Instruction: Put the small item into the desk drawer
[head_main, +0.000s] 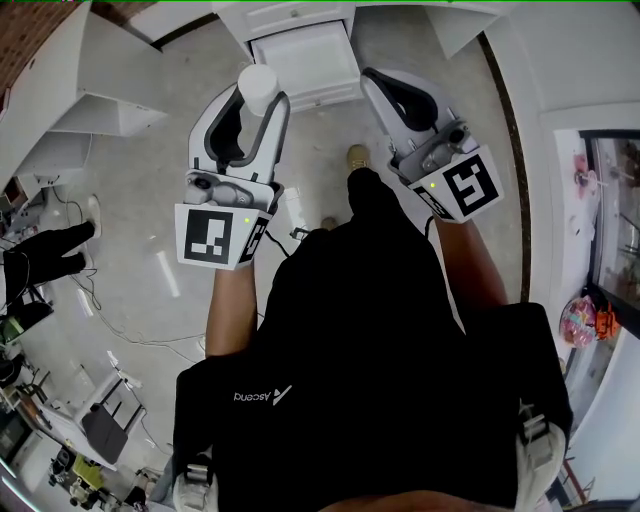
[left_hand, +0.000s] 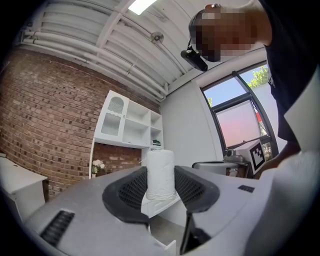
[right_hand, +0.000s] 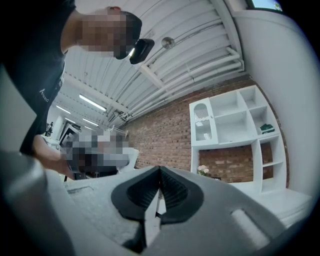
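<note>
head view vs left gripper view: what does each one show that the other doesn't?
Head view only: the inside of the open drawer seen from above, the floor and the person's shoe.

Left gripper view only: the brick wall, the white shelf unit and the window.

Both: the left gripper with its jaws closed on the white roll, which stands upright between them.
</note>
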